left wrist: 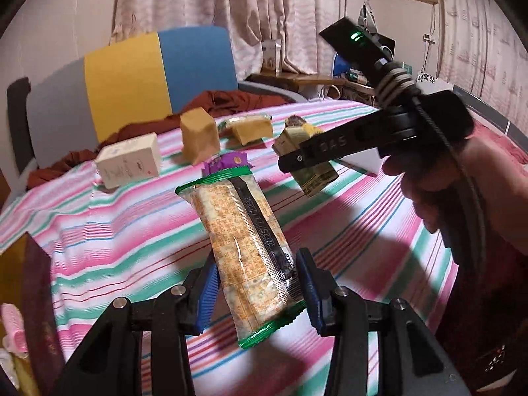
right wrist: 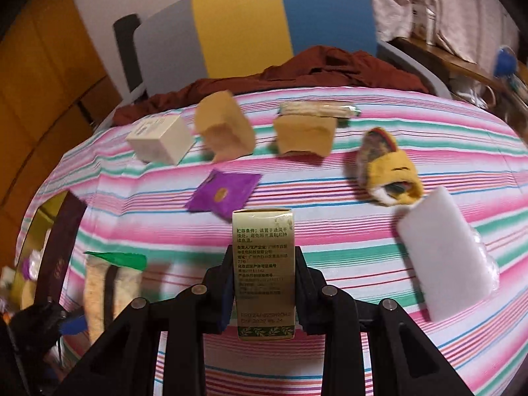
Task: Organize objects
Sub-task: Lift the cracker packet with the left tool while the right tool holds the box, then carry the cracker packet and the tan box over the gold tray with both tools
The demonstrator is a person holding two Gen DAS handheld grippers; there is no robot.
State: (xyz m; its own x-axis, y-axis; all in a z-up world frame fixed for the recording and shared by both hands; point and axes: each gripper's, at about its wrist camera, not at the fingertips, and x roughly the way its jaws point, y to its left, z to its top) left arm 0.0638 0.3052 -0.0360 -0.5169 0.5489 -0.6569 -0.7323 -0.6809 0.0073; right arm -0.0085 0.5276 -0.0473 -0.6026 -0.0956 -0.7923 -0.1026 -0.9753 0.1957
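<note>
The striped bedspread carries loose boxes and packets near its far edge. The left gripper pinches a long cracker packet by its lower end, above the near part; it could swing or slip. The right gripper clamps an olive box that could twist loose.

Centre of the left wrist view: a cracker packet with a dark seam strip printed "2025/11/22B2". Right of centre, a black gripper arm embossed "DAS". Lower centre of the right wrist view: an olive-gold box with small Chinese print, beginning "贮存条件"; the lines lower down are too blurred to read.
</note>
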